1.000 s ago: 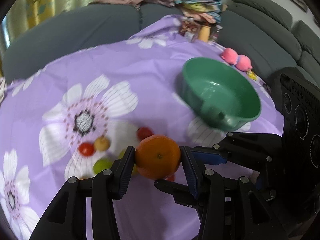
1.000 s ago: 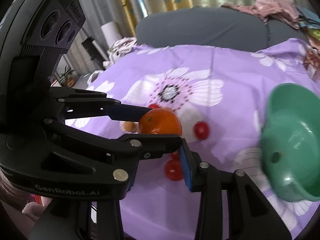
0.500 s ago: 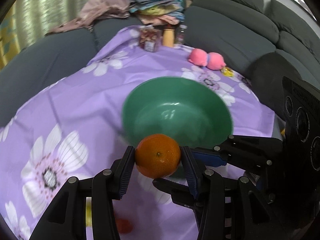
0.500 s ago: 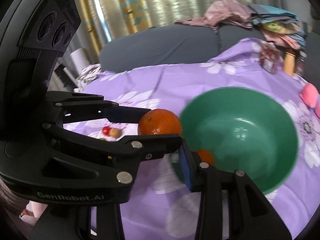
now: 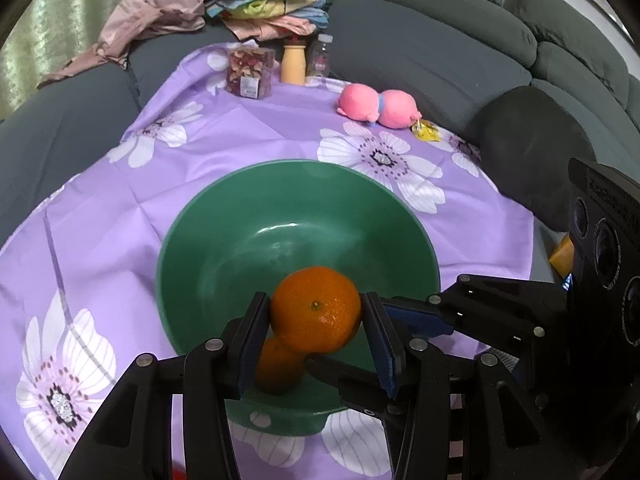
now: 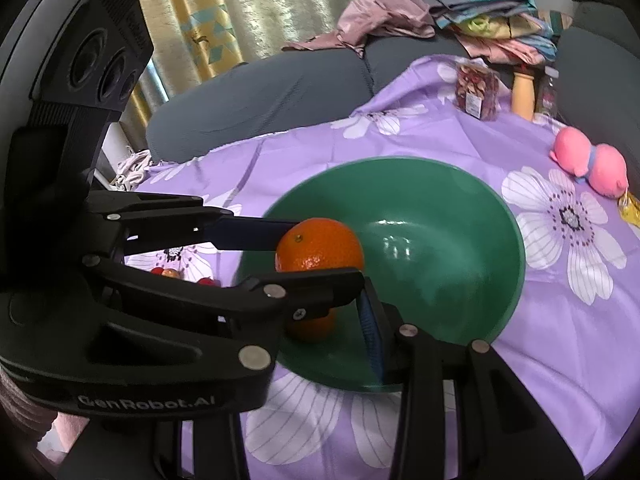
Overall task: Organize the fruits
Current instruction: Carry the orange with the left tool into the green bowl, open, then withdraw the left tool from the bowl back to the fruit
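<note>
Above the round green plastic bowl (image 5: 224,216) on the purple flowered tabletop (image 5: 100,240), the left gripper (image 5: 316,322) jaws clamp a round orange mandarin (image 5: 316,310). Below it a second mandarin (image 5: 276,368) lies inside. Whether the right gripper (image 6: 320,300) jaws grasp anything is unclear.

So the orange (image 5: 316,308) went from over the small fruits to right above the green bowl (image 5: 224,216), which now fills mid-frame.
</note>
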The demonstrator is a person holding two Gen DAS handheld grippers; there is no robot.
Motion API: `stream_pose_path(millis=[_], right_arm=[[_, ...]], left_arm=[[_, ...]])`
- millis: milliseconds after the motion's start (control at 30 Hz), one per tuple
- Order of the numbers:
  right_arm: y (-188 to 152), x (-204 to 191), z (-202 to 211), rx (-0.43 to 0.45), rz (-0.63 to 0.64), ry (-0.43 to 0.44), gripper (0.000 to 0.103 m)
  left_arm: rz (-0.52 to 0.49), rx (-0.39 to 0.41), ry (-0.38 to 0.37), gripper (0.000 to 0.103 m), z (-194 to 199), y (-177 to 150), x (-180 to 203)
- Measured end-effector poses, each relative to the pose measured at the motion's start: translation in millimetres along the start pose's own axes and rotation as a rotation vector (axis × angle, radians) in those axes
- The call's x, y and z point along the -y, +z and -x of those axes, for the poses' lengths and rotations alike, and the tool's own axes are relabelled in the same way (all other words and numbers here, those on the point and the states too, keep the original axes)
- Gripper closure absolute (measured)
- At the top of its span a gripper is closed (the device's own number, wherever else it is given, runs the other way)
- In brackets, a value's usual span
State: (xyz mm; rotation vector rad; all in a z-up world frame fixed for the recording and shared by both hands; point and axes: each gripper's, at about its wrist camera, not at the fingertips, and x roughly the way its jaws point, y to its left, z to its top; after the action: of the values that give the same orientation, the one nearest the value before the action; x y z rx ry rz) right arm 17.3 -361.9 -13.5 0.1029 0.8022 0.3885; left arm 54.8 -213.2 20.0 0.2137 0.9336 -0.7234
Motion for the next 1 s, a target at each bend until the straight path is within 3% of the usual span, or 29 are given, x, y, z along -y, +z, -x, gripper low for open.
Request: stream_pose_path(millis=[467, 733, 1000], right_arm=[[-0.5, -0.9, 3.5, 0.004, 0.003, -0.027, 0.062], [-4.1, -7.4, 16.5, 0.016, 0.019, -0.027, 0.059], [-7.0, -30.6, 23.2, 0.011, 0.074, 0.008, 0.056]], left_arm=[[0.045, 0.018, 0.028, 0.055, 7.3, 2.5, -8.6], [0.075, 0.037, 0.095, 0.056, 37.0, -13.3, -29.4], [0.182, 0.082, 0.221, 0.054, 89.8, -55.9, -77.6]])
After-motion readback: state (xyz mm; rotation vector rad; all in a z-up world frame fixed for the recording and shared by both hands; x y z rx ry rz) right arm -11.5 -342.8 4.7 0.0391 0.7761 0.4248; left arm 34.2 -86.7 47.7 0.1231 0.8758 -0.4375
